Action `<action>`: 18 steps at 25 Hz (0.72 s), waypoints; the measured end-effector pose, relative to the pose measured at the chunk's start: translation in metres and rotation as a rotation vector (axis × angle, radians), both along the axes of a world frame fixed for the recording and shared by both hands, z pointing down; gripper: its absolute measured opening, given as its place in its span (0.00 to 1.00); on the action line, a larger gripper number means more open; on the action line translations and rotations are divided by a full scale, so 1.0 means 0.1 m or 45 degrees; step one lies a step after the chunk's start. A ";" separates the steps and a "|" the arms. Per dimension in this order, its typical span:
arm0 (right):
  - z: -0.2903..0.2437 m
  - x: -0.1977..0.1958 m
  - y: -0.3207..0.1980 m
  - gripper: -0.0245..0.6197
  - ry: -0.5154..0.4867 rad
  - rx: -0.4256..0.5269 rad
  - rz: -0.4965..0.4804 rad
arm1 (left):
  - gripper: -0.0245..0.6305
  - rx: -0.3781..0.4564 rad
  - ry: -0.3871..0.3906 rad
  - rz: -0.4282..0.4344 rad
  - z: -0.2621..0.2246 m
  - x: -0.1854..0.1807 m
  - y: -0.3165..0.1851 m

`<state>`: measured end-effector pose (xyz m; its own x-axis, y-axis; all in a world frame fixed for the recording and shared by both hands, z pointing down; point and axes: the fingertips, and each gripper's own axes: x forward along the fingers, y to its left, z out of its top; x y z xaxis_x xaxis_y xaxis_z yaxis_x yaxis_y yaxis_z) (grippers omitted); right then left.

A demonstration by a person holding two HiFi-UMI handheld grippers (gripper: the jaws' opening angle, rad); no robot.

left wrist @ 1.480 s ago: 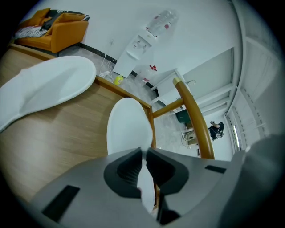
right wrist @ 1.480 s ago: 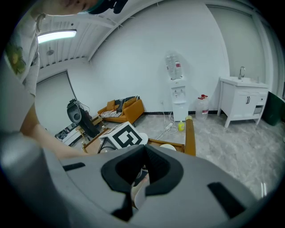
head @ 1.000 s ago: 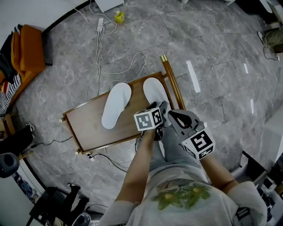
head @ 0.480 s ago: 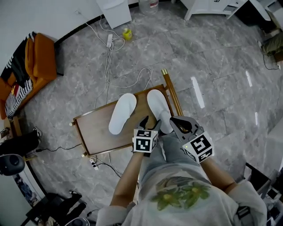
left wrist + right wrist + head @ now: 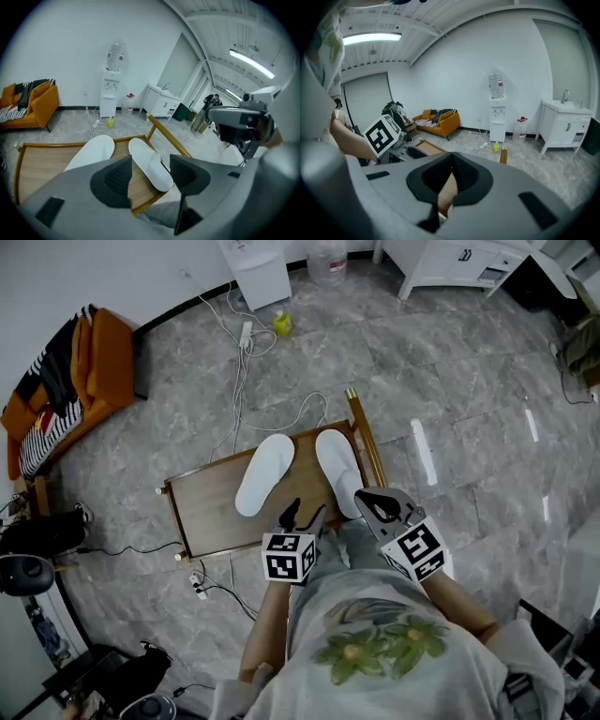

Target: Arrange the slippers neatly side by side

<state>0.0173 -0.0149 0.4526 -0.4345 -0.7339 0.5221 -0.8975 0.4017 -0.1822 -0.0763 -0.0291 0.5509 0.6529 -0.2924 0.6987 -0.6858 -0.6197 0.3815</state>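
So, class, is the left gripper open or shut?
Open. The left gripper has just been opening its jaws; its pads stand apart, gripping nothing.

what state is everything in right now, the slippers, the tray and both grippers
left slipper: flat on the tray, angled away from the other at its near end
right slipper: flat on the tray beside its right rail, strap side up
wooden tray: on the floor, holding both slippers
left gripper: jaws have just been opening, now wide, nothing gripped
right gripper: shut, empty
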 end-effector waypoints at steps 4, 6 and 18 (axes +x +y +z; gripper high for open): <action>0.00 -0.09 0.06 0.05 -0.005 0.008 -0.024 | 0.44 0.028 -0.050 -0.029 0.04 -0.15 0.08; -0.02 -0.13 0.05 0.05 0.000 0.015 -0.035 | 0.44 0.056 -0.090 -0.022 0.06 -0.23 0.06; -0.07 -0.32 -0.03 0.05 0.015 0.025 0.026 | 0.44 0.215 -0.382 0.189 0.33 -0.68 -0.48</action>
<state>-0.0142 -0.0176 0.4456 -0.4130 -0.7527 0.5126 -0.9076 0.3864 -0.1640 -0.1438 -0.0775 0.5844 0.4703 -0.3375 0.8154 -0.6495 -0.7579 0.0609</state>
